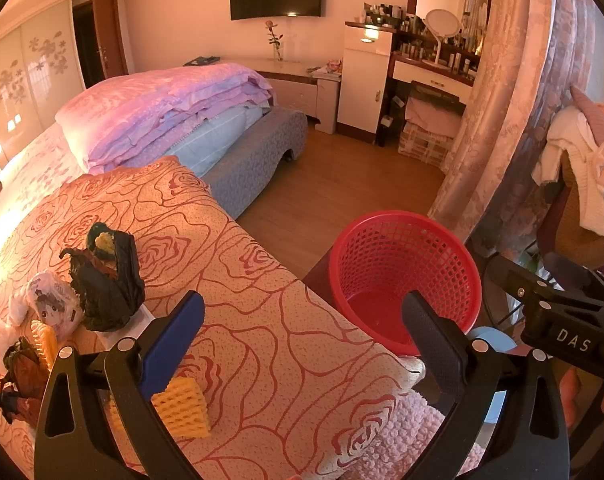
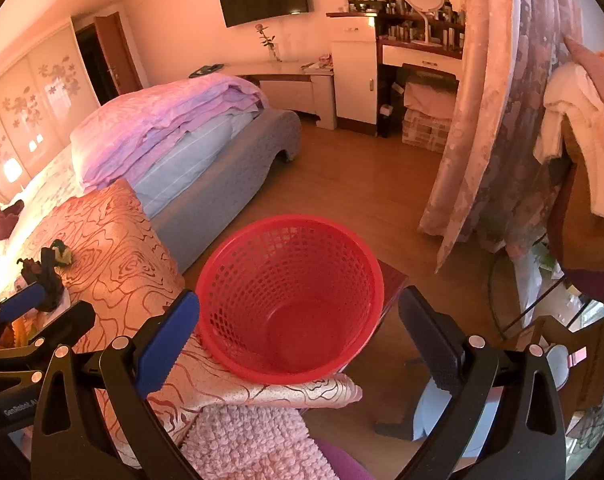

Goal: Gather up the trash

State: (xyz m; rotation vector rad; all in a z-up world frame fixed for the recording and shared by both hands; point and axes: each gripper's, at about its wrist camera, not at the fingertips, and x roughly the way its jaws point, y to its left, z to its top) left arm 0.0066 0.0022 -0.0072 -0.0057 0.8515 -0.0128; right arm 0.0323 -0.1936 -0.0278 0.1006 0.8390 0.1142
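Scattered on the rose-patterned bedspread (image 1: pixel 261 320), well left of the red basket (image 1: pixel 406 276): a brown-and-black wrapper (image 1: pixel 17 380) farthest out; a white printed wrapper (image 1: pixel 53 304) beside it; a crumpled black bag (image 1: pixel 105 284) with a yellow scrap poking from its top; a yellow foam net (image 1: pixel 181 408) nearest the basket, yet well apart from it.

Left hand-held gripper (image 1: pixel 302 340) spread wide, nothing between the fingers, hovering over the bedspread with its blue pad (image 1: pixel 169 348) just above the foam net.

Red basket standing upright with nothing inside, at the bedspread's right edge, seemingly on a dark stool. Right hand-held gripper (image 2: pixel 297 344) likewise wide apart and unladen, poised directly over the basket's mouth.

Likely risks: pinching bedspread fabric together with the soft net, dragging the cover and shifting the other trash; light, springy foam slipping out on the way right and landing on the floor; a careless knock from either tool tipping the lightweight basket off its perch.
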